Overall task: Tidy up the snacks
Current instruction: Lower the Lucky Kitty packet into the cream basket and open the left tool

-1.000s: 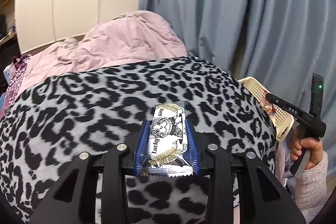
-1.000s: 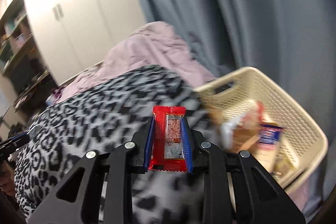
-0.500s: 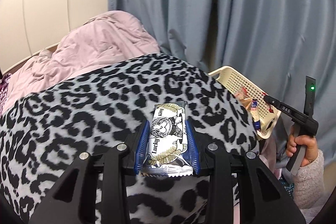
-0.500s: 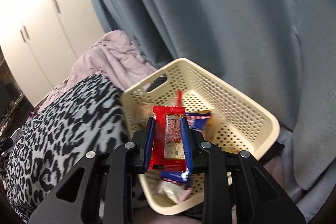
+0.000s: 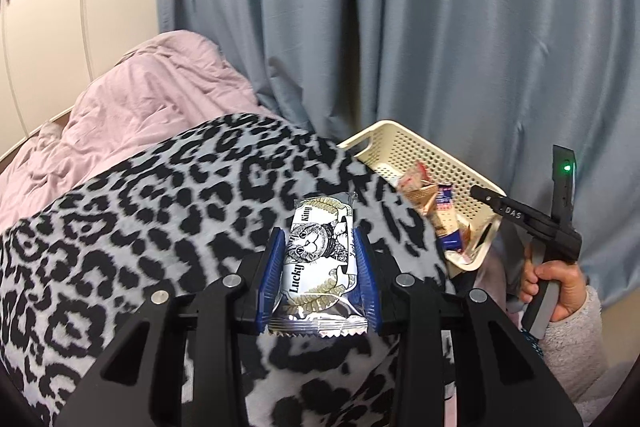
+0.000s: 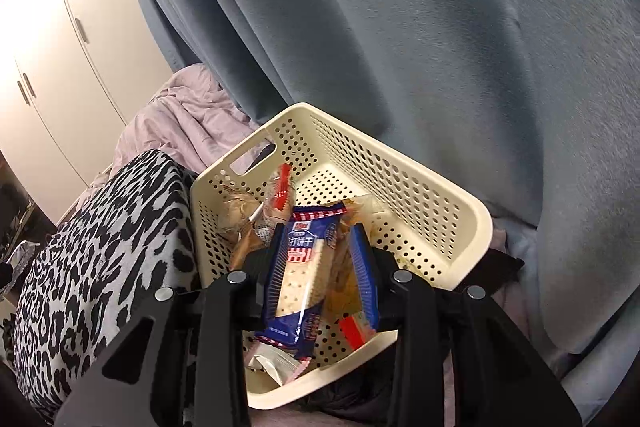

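Observation:
My left gripper (image 5: 318,247) is shut on a silver "Lucky Kitty" cat snack packet (image 5: 318,259), held above the leopard-print blanket (image 5: 140,239). A cream perforated basket (image 5: 424,159) with several snack packets sits to its right. In the right wrist view my right gripper (image 6: 322,255) is open over the basket (image 6: 420,203), with nothing between its fingers. Below it lie a blue cracker packet (image 6: 300,271), a red packet (image 6: 354,331) and other snacks. The right gripper also shows in the left wrist view (image 5: 520,217), held by a hand beside the basket.
Blue-grey curtains (image 5: 440,27) hang right behind the basket. A pink duvet (image 5: 140,95) lies bunched at the back left, with white cupboard doors (image 6: 60,67) beyond. The basket leans against the leopard blanket (image 6: 100,247).
My right gripper swung right over the basket and opened; the red packet it held now lies in the basket. My left gripper turned right with the cat packet still gripped.

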Demonstrator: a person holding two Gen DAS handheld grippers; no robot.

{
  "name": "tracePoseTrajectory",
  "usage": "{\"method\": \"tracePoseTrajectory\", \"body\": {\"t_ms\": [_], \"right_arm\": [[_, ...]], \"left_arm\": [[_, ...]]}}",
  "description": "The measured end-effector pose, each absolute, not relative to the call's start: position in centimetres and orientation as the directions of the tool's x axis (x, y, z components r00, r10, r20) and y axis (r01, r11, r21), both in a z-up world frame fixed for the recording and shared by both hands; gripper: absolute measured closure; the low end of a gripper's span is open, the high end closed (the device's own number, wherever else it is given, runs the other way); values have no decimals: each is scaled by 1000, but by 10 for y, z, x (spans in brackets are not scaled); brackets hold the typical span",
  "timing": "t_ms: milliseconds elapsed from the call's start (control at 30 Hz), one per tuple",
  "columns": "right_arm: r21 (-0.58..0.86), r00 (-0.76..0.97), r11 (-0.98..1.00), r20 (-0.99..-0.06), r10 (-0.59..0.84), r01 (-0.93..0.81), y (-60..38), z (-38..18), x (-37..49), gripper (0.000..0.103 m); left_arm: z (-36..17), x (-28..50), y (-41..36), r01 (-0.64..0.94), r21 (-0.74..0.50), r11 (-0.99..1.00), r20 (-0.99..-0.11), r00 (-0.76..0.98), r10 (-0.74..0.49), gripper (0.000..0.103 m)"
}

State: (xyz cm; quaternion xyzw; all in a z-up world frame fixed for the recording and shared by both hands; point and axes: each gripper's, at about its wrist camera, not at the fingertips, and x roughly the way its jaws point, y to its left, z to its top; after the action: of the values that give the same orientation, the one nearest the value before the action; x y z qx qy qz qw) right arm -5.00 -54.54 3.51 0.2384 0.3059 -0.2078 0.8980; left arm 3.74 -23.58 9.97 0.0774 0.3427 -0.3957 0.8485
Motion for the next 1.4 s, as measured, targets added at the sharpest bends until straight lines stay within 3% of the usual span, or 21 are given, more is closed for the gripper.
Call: {"method": "tracePoseTrajectory", "body": {"t_ms": [600,1400], "right_arm": [[131,700,828,-616,-363,545,-532,37,-72,70],[139,690,819,-626,-363,557,-535,33,-100,70]], "left_arm": [[87,25,-357,851,-143,505,-677,288,-677,68],[55,8,-490,915,-196,353,-723,108,-682,68]]}}
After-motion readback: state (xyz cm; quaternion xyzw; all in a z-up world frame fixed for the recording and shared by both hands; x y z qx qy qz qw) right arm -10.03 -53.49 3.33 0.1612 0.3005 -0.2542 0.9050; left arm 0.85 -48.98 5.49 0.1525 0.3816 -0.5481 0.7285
